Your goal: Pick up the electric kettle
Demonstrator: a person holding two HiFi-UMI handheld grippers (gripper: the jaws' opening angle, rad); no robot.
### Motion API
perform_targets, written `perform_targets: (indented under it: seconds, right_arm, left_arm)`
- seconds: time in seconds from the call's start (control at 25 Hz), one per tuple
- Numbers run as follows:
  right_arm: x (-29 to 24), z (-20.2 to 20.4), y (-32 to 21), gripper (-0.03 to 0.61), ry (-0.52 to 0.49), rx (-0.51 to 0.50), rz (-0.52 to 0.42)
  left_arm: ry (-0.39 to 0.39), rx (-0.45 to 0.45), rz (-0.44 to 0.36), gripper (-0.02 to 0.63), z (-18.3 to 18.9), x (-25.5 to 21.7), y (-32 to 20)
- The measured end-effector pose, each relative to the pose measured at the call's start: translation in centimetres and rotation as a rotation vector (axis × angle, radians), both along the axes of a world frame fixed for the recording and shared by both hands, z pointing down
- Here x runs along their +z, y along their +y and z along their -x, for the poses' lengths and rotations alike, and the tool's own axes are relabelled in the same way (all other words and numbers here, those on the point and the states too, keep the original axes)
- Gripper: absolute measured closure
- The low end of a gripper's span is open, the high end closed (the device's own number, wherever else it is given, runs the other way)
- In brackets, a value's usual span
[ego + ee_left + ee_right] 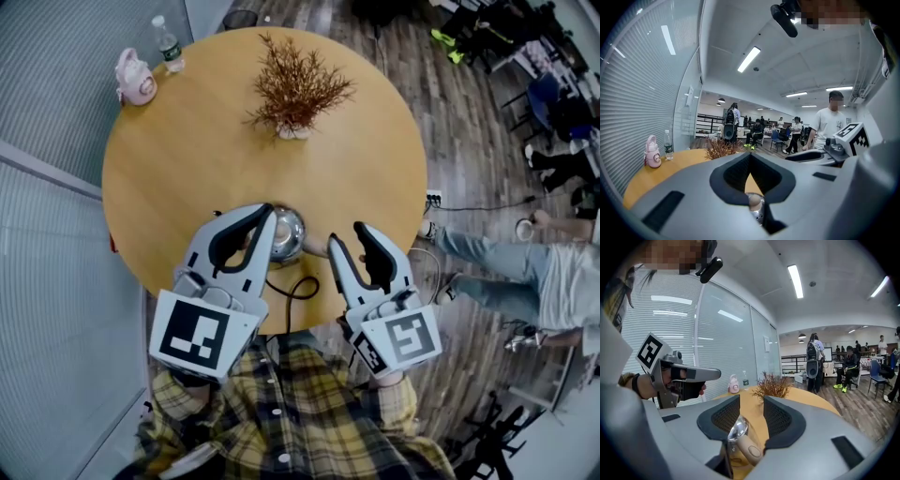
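A person (300, 422) in a plaid shirt fills the bottom edge of the head view. Just above, the left gripper (268, 214) has its jaws pressed together at the tips and is empty. The right gripper (347, 236) has its jaws spread. The steel electric kettle (289, 232) stands between the two grippers at the near rim of the round wooden table (187, 159). Its tan handle shows low in the right gripper's gap, seemingly untouched by the pads. At mid-table stands a dried plant (298, 89). In the upper left are a pink bottle (137, 79) and a water bottle (169, 45).
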State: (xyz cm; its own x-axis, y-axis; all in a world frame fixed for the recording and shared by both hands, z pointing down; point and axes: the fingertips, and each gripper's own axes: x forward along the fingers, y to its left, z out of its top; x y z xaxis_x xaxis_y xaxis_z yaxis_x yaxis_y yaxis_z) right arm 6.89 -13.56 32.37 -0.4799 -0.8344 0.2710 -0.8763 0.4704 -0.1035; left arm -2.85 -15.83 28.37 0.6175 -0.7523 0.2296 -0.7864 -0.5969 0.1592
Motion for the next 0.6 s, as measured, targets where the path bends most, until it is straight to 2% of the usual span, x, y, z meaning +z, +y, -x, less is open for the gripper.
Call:
perform_targets:
  seconds: [0.32, 0.6]
  right_arm:
    - [4.9, -1.2, 2.0, 0.351, -0.004, 0.039, 0.071]
    - [8.9, -1.3, 2.7, 0.321, 0.028, 0.062, 0.094]
  left_arm:
    - [0.003, 0.007, 0.028, 0.611, -0.3, 2.0, -0.2]
    - [-0.002, 0.017, 0.055, 0.612, -0.4, 3.9, -0.6]
